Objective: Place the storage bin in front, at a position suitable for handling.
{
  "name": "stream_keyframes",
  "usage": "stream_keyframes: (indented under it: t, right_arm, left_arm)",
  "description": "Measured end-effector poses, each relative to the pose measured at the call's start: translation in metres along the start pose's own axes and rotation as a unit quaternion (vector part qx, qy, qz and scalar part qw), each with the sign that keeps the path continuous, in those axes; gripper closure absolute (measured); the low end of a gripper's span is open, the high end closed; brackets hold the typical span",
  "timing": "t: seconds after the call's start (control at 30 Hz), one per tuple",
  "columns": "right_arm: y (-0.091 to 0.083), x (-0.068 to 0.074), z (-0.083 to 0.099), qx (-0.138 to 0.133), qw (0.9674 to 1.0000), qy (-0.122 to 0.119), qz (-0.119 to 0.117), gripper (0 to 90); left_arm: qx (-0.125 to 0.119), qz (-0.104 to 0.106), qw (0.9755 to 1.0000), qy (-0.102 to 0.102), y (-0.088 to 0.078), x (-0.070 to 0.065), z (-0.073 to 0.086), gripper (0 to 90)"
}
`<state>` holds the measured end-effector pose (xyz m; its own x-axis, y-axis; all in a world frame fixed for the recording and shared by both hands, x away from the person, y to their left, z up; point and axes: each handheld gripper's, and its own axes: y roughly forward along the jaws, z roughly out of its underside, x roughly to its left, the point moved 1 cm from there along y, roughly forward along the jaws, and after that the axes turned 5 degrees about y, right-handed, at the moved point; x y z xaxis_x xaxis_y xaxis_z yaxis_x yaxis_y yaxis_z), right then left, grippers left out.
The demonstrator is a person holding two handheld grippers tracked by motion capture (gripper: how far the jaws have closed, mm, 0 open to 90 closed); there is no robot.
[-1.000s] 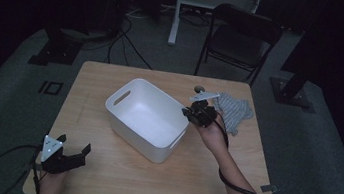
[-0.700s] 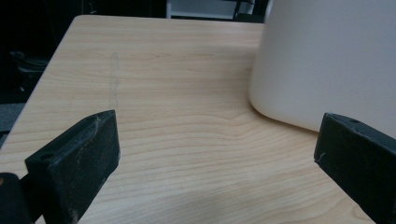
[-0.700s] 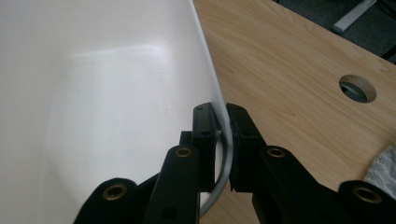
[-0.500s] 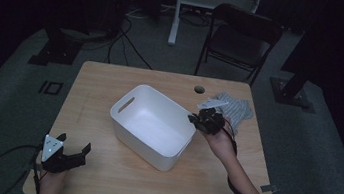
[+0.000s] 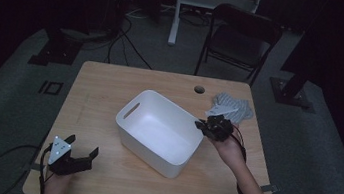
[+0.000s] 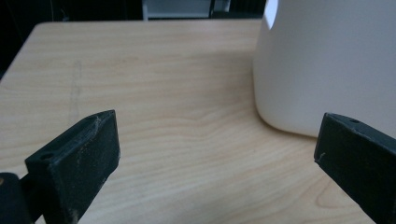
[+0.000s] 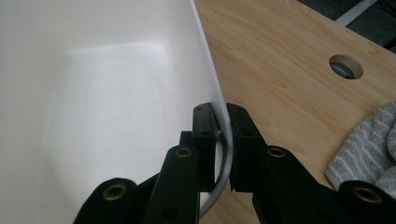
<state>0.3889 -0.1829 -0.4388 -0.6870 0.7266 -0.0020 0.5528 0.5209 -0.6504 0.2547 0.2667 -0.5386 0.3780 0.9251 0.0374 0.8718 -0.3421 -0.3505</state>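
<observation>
While the bin is dragged: changes are listed below.
Right hand-held gripper (image 7: 223,140): clamped on the rim of the white bin (image 5: 158,130).
Bin position: shifted toward the near edge of the worktop (image 5: 111,84), away from the grey cloth (image 5: 234,107).
Left hand-held gripper (image 5: 79,153): jaws spread, nothing held, parked at the near left corner.
Meaning: repositioning is judged under way.

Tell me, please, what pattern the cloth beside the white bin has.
Grey with thin white stripes; the cloth shows best in the right gripper view.

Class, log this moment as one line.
right gripper: shut on bin rim | left gripper: open, idle | cloth: on table
</observation>
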Motion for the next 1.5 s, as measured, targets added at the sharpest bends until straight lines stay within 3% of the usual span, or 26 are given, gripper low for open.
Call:
stream_keyframes:
  t: [0.1,0.2,0.27,0.4,0.53,0.67,0.77,0.83,0.93,1.03,1.2,1.33,1.43,1.5]
  right_arm:
    - [-0.006,-0.001,0.006,-0.003,1.0,0.003,-0.003,83.4]
    - [-0.012,-0.002,0.011,-0.001,1.0,-0.001,-0.001,83.4]
    - [-0.015,-0.003,0.014,0.0,1.0,-0.001,-0.002,83.4]
    - [-0.022,-0.006,0.019,0.004,1.0,-0.005,-0.003,83.3]
    - [-0.027,-0.007,0.024,0.006,0.9999,-0.015,-0.001,83.2]
    - [-0.028,-0.01,0.026,-0.001,0.9999,0.007,-0.014,83.4]
    - [-0.028,-0.01,0.026,-0.002,0.9998,0.016,-0.014,83.1]
    - [-0.029,-0.01,0.027,-0.007,0.9996,0.024,-0.013,80.9]
    - [-0.036,-0.009,0.028,-0.032,0.9981,0.047,-0.024,67.2]
    - [-0.045,-0.008,0.03,-0.053,0.996,0.067,-0.024,59.6]
    - [-0.058,-0.008,0.034,-0.075,0.9927,0.092,-0.022,56.2]
    - [-0.059,-0.009,0.035,-0.083,0.9913,0.101,-0.01,56.5]
    - [-0.058,-0.009,0.036,-0.089,0.9901,0.108,-0.007,58.8]
    - [-0.057,-0.009,0.037,-0.094,0.9894,0.111,-0.005,60.4]
  left_arm:
    - [0.003,0.01,0.9999,0.009,0.001,-0.006,-0.002,0.4]
    - [-0.019,0.037,0.9991,0.008,0.002,-0.012,-0.005,0.4]
    - [-0.021,0.042,0.9988,0.016,0.002,-0.016,-0.007,0.4]
    - [-0.006,0.048,0.9983,0.032,0.003,-0.023,-0.011,0.4]
    - [-0.003,0.072,0.9973,0.013,0.003,-0.025,-0.017,0.4]
    - [0.006,0.09,0.996,0.001,0.002,-0.028,-0.03,0.4]
    - [0.006,0.119,0.9929,-0.011,0.002,-0.03,-0.045,0.4]
    - [0.001,0.12,0.9928,-0.005,0.001,-0.03,-0.056,0.4]
    - [-0.005,0.116,0.9933,0.003,0.003,-0.032,-0.075,0.4]
    - [-0.004,0.136,0.9907,0.007,0.009,-0.032,-0.094,0.4]
    - [0.005,0.164,0.9864,0.011,0.025,-0.032,-0.117,0.4]
    - [0.007,0.173,0.9848,0.012,0.042,-0.033,-0.125,14.3]
    - [0.014,0.162,0.9861,0.035,0.054,-0.035,-0.126,23.1]
    - [0.018,0.168,0.9847,0.042,0.059,-0.036,-0.126,27.1]
